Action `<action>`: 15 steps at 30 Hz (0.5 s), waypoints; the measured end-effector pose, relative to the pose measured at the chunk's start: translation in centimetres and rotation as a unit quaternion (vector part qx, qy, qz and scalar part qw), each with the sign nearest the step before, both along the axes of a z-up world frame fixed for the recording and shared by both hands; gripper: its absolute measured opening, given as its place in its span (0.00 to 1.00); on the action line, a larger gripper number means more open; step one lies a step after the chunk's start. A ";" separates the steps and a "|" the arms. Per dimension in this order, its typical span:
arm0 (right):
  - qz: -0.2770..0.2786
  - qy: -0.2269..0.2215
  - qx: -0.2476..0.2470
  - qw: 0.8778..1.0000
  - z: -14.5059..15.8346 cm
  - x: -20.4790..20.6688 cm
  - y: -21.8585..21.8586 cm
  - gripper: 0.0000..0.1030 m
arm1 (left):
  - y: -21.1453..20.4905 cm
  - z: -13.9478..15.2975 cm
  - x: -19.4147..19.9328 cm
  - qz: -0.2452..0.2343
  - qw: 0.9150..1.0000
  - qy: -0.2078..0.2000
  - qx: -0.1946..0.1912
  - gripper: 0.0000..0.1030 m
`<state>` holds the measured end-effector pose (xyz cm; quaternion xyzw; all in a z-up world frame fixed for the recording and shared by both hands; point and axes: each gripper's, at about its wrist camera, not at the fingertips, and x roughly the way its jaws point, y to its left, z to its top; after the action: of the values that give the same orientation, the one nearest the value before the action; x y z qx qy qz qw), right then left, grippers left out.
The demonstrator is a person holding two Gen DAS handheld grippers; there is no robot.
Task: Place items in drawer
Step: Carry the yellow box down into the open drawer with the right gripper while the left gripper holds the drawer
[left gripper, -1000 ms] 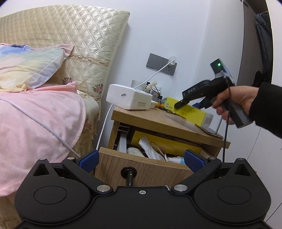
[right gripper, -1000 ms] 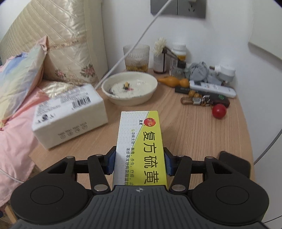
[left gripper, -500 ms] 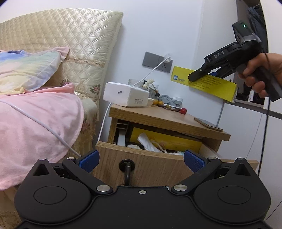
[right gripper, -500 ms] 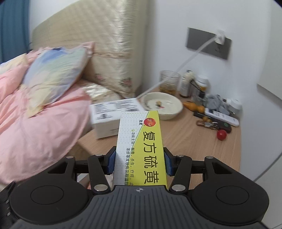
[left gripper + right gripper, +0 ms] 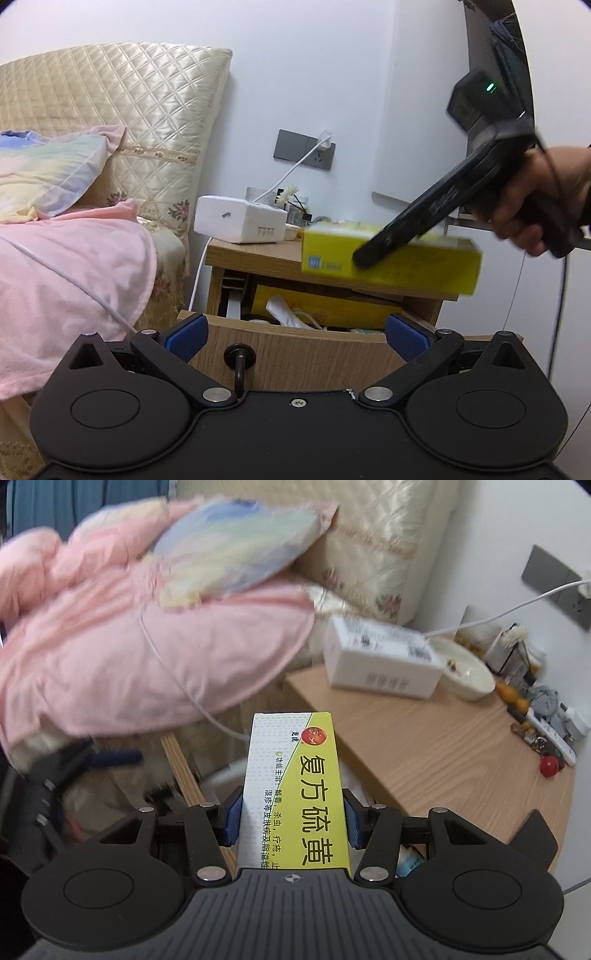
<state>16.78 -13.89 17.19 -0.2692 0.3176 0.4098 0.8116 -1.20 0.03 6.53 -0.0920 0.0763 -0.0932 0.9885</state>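
Observation:
My right gripper (image 5: 291, 825) is shut on a yellow and white medicine box (image 5: 293, 794) with Chinese print. In the left wrist view the box (image 5: 391, 262) hangs in the air over the open drawer (image 5: 295, 354) of a wooden nightstand (image 5: 255, 254), held by the right gripper (image 5: 369, 258). My left gripper (image 5: 295, 338) is open and empty, its blue pads on either side of the drawer front, with the drawer's dark knob (image 5: 239, 360) just ahead. The drawer holds a yellow package, white items and cords.
The nightstand top (image 5: 424, 746) carries a white box (image 5: 384, 664), a bowl (image 5: 467, 675), a remote, a red ball (image 5: 549, 766) and small clutter. A bed with pink blanket (image 5: 66, 266) and a white cable lies left. A dark phone rests on the nightstand's near right corner (image 5: 535, 834).
The right gripper has swung the yellow box down from high by the wall to just over the open drawer, tilting downward. The left gripper has stayed by the drawer front.

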 end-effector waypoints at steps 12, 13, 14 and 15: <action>-0.004 0.001 -0.071 0.997 -4.4 3.6 1.4 0.55 | -0.3 -0.2 -0.2 -0.007 1.000 -0.003 0.005 0.99; -0.005 0.003 -0.069 0.998 -5.4 2.4 0.9 0.55 | -0.3 -0.2 -0.2 -0.007 1.000 -0.003 0.005 0.99; -0.007 0.006 -0.066 0.998 -5.9 2.1 0.7 0.55 | -0.3 -0.2 -0.2 -0.008 1.000 -0.003 0.005 0.99; -0.011 0.008 -0.063 0.998 -6.2 2.3 0.5 0.55 | -0.3 -0.2 -0.2 -0.010 1.000 -0.004 0.006 0.99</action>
<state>19.05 -13.34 10.96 -0.3133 0.3524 0.3822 0.7947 -1.45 -0.25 6.28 -0.0852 0.0739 -0.1027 0.9883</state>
